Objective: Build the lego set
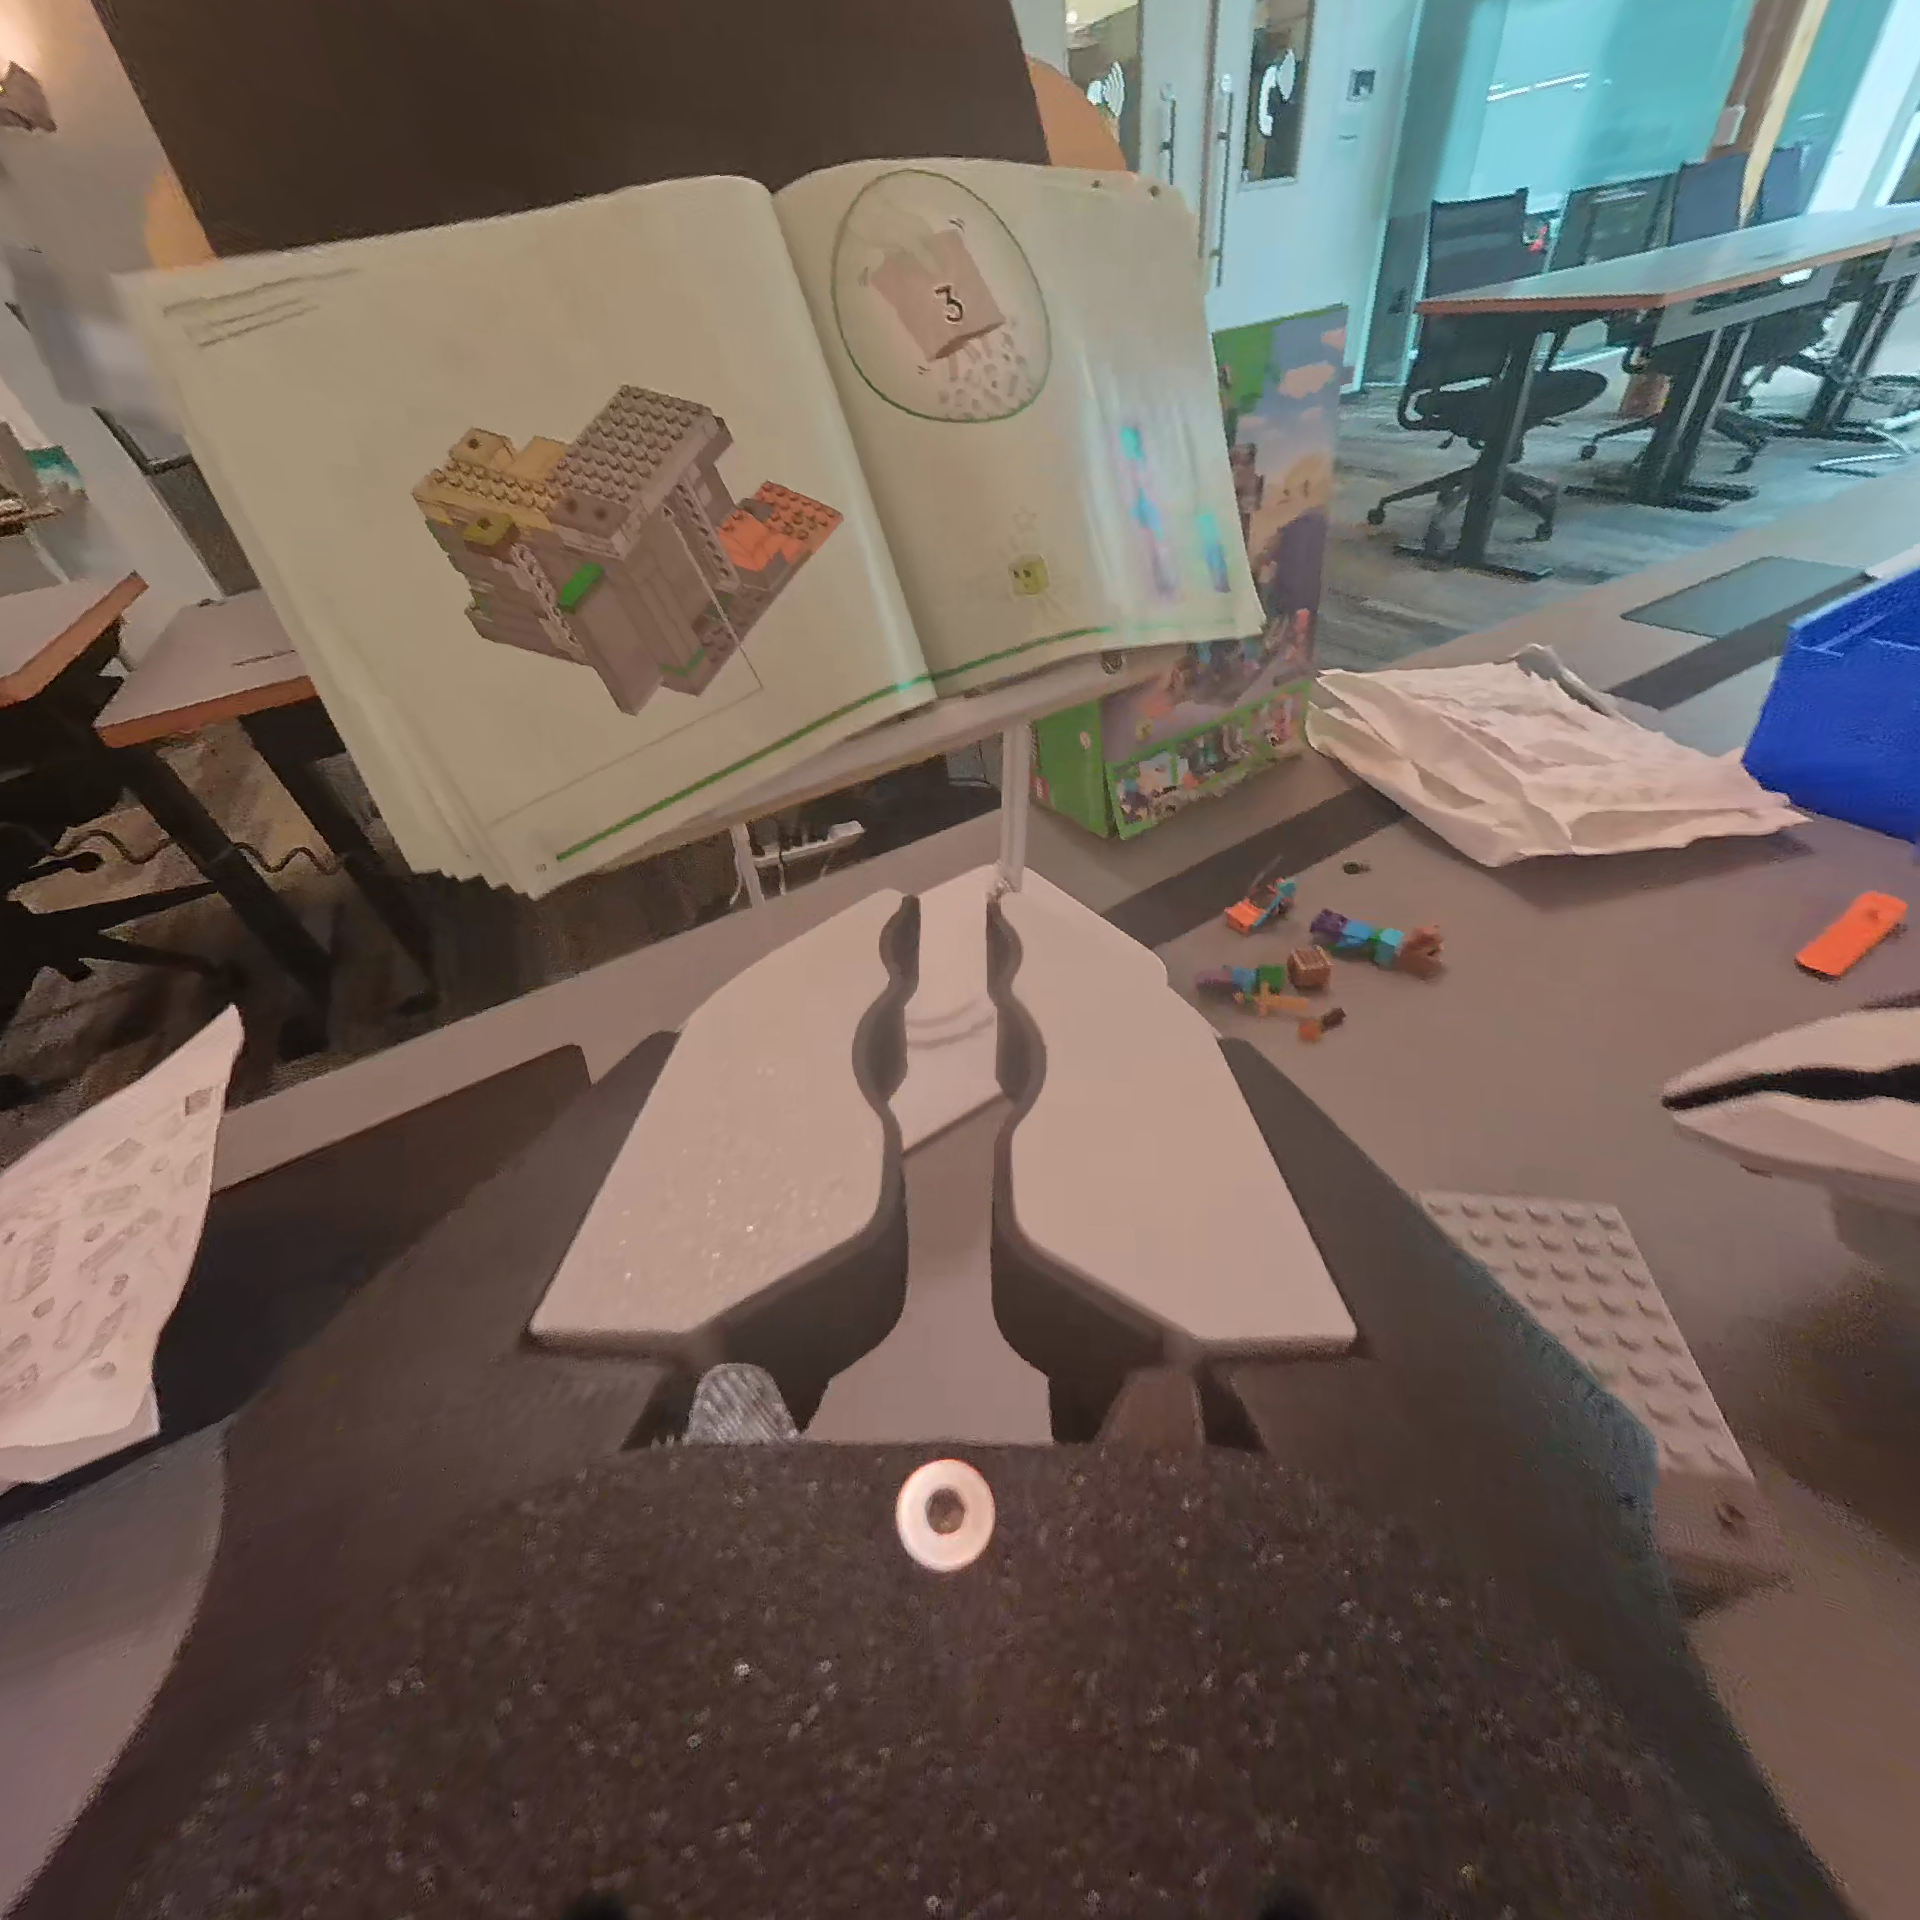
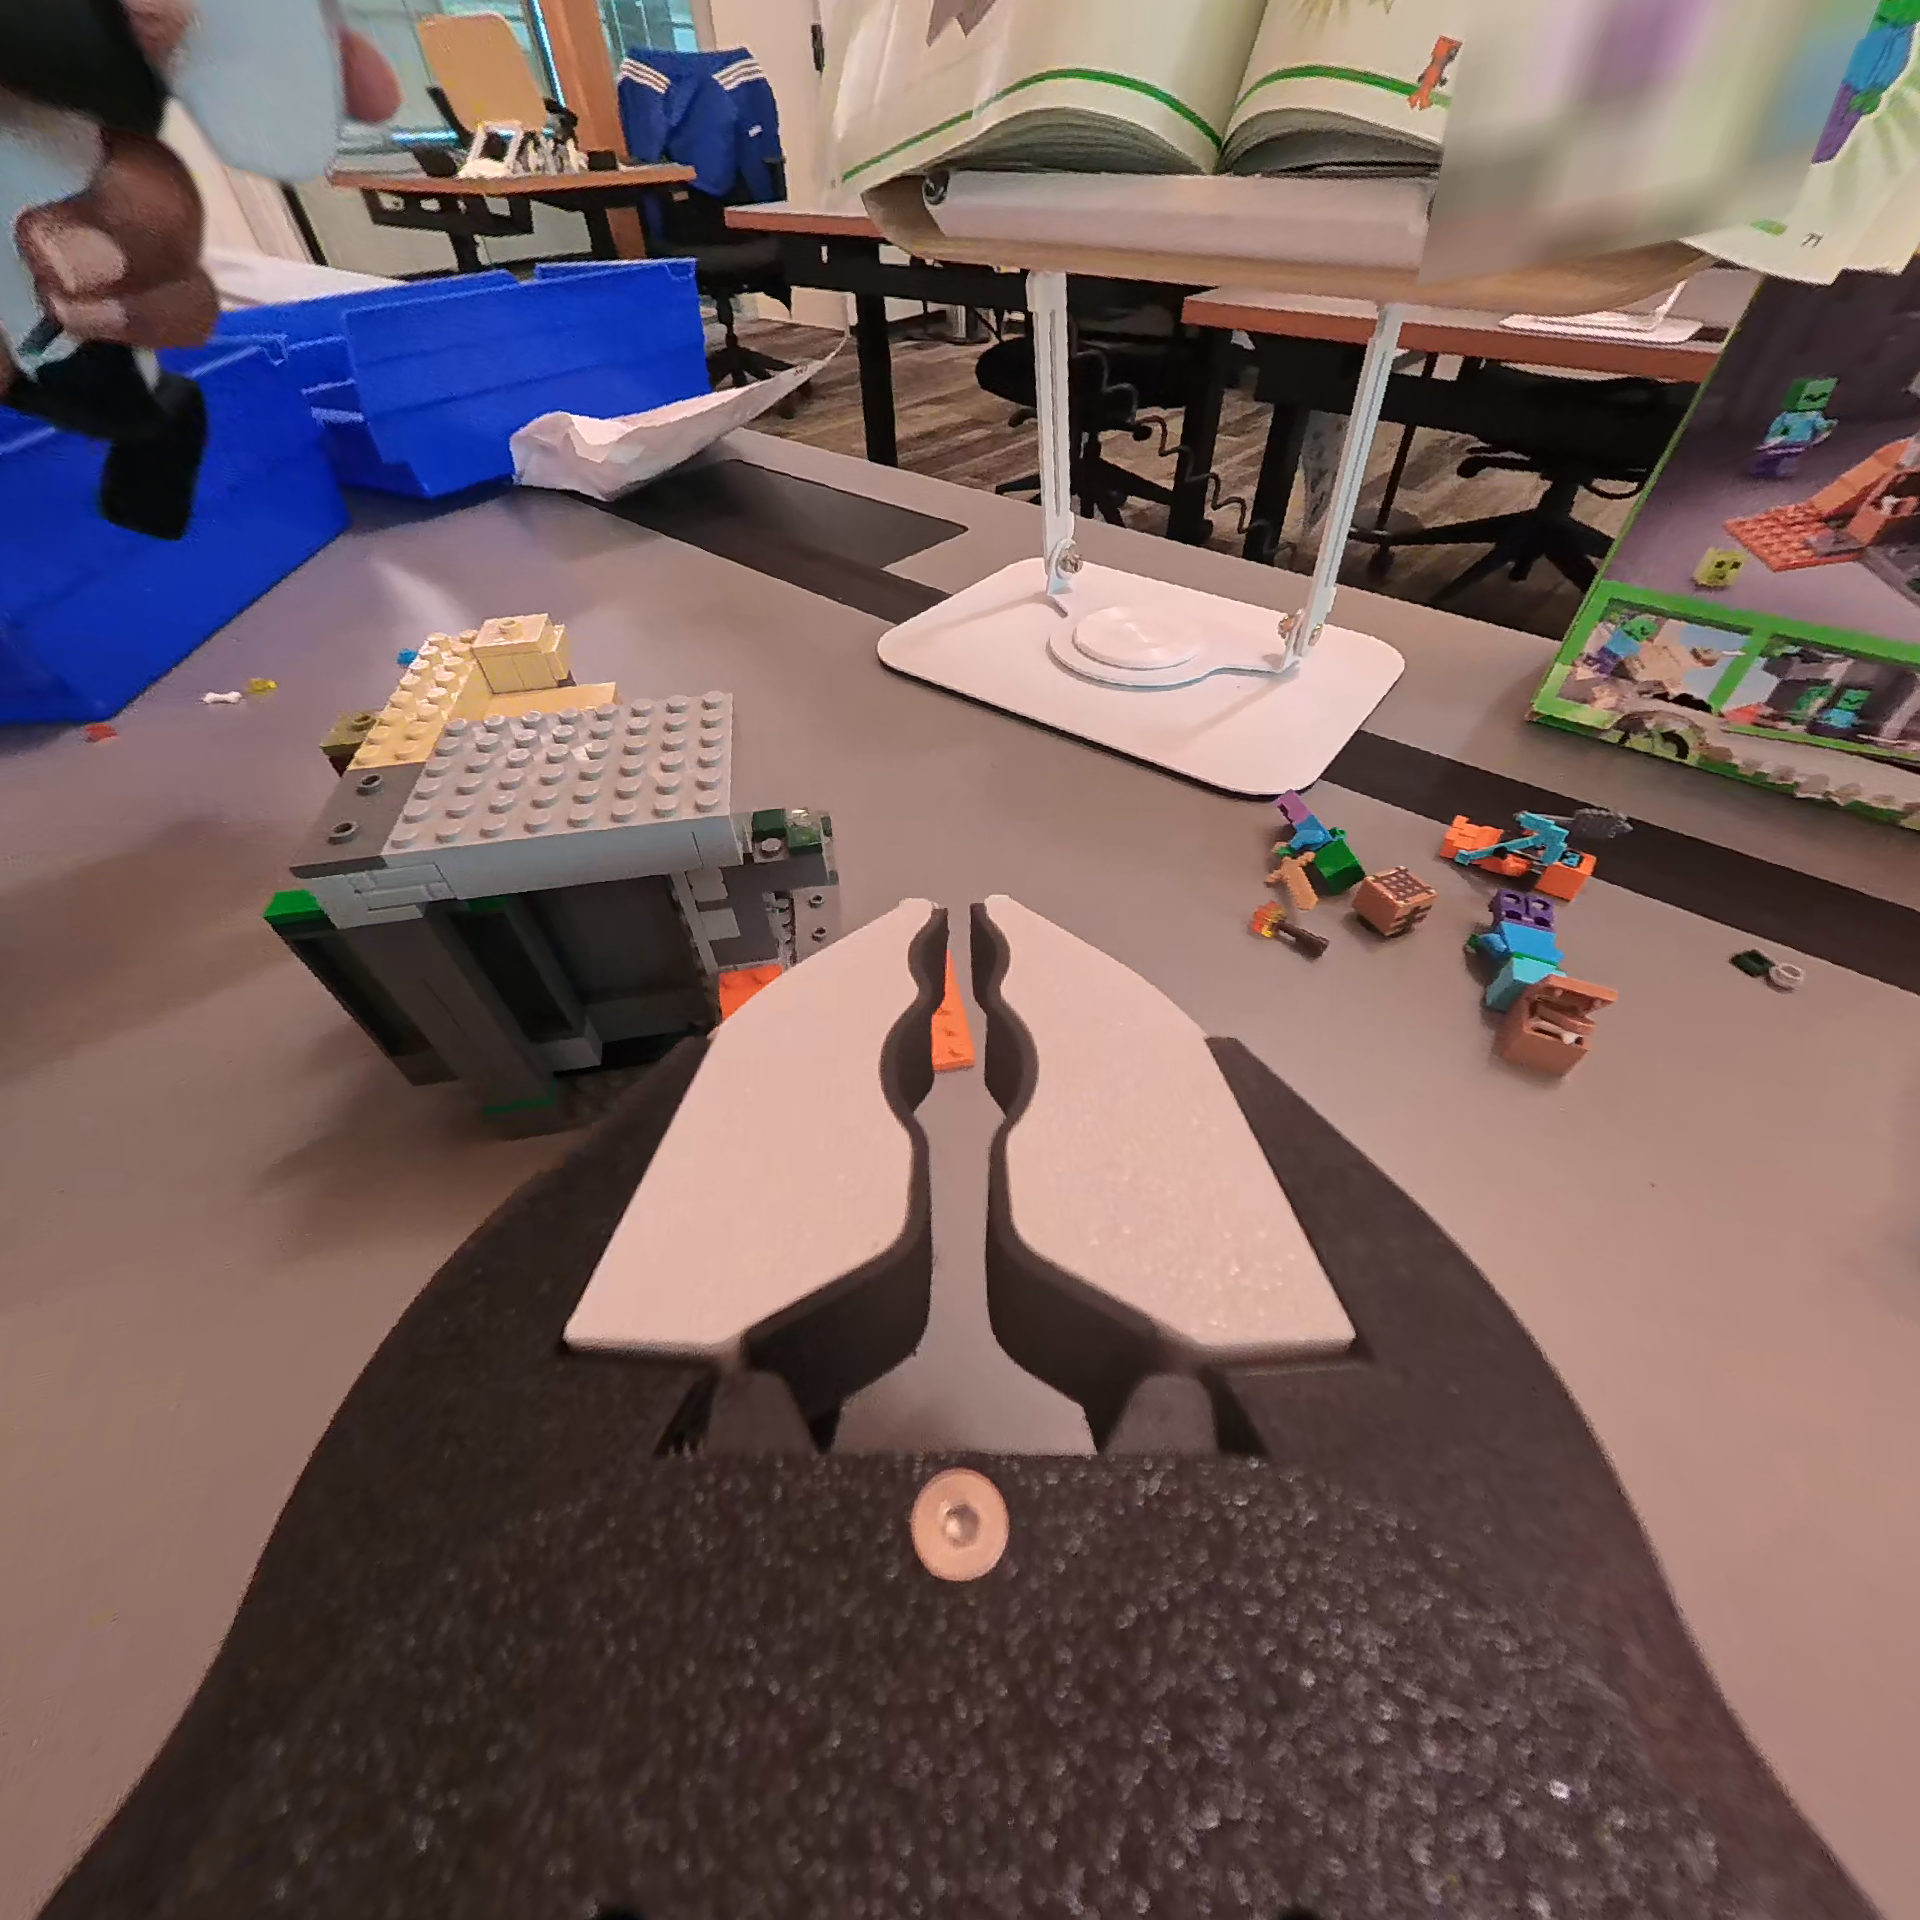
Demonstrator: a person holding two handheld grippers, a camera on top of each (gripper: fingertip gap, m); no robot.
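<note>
the left hand-held gripper hung over the white base of the book stand, its jaws a narrow slit apart with nothing between them; only the white base showed through the gap. an open instruction booklet sat tilted on the stand right ahead of it, with a green toy box behind, near the far edge of the grey surface

the right hand-held gripper was lower over the surface, its jaws almost together but with a thin gap at the tips. an orange plate lay flat on the surface below that gap, not pinched by the pads as far as i could see. just to its left stood a grey and tan brick building, touching another bit of orange at its base. a scatter of small figures and loose bricks lay to the right, well apart from the building. blue bins and crumpled white paper sat toward the far left corner, and a flat grey baseplate lay near the surface's near edge
</note>
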